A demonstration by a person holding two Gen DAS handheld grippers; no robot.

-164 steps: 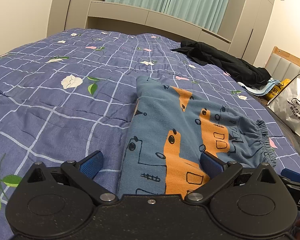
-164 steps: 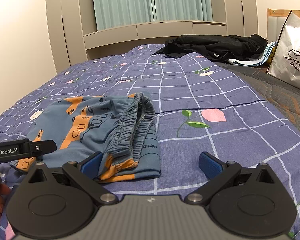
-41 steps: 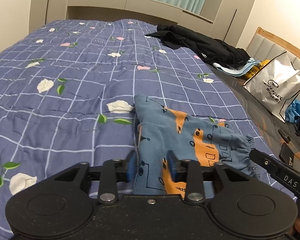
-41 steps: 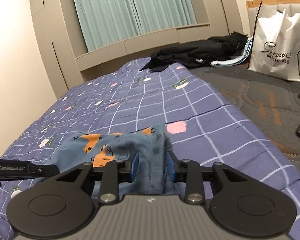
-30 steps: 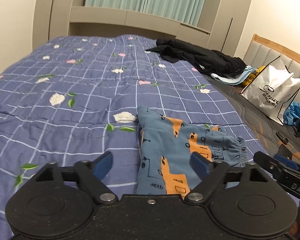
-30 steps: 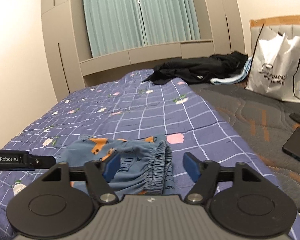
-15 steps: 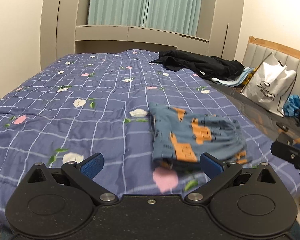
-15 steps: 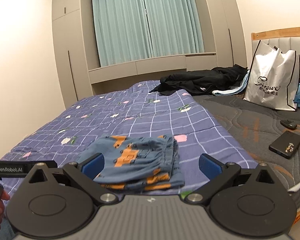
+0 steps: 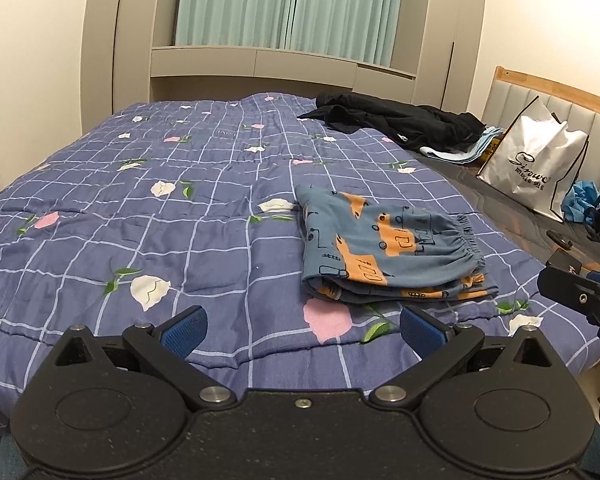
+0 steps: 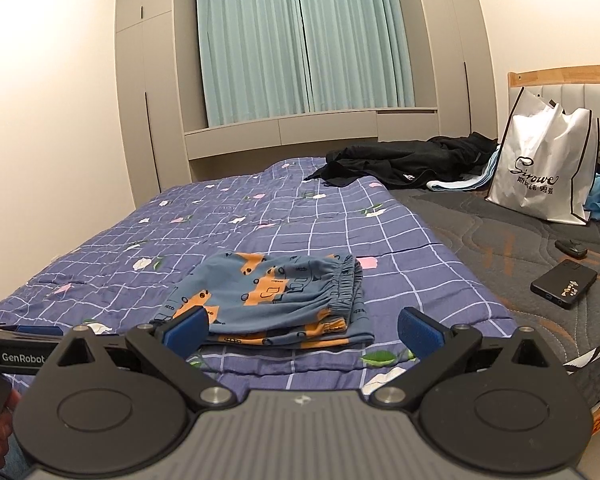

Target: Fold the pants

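Nearest in each wrist view are the tools themselves. The left gripper (image 9: 302,326) stands with its blue pads spread as wide as they go and nothing between them; its jaws have just been opening. The right gripper (image 10: 302,326) is the same: pads wide apart, empty, and just been opening too.

Just beyond them, near the front edge of the blue checked quilt (image 9: 204,208), lie the folded pants (image 9: 388,252), a compact stack of blue cloth with an orange print, the gathered waistband on the right side and the layered fold edges facing the near side. Neither gripper touches them.

The fold looks finished, so the step in hand is a clean retreat: draw both tools straight back and clear of the stack, so no pad catches the near edge and drags a layer open.

Farther right, on the bare dark mattress, lies a black phone (image 10: 564,283). At the far right a white shopping bag (image 10: 548,168) stands upright; its contents are hidden. A heap of black clothing (image 10: 404,162) lies at the far end.
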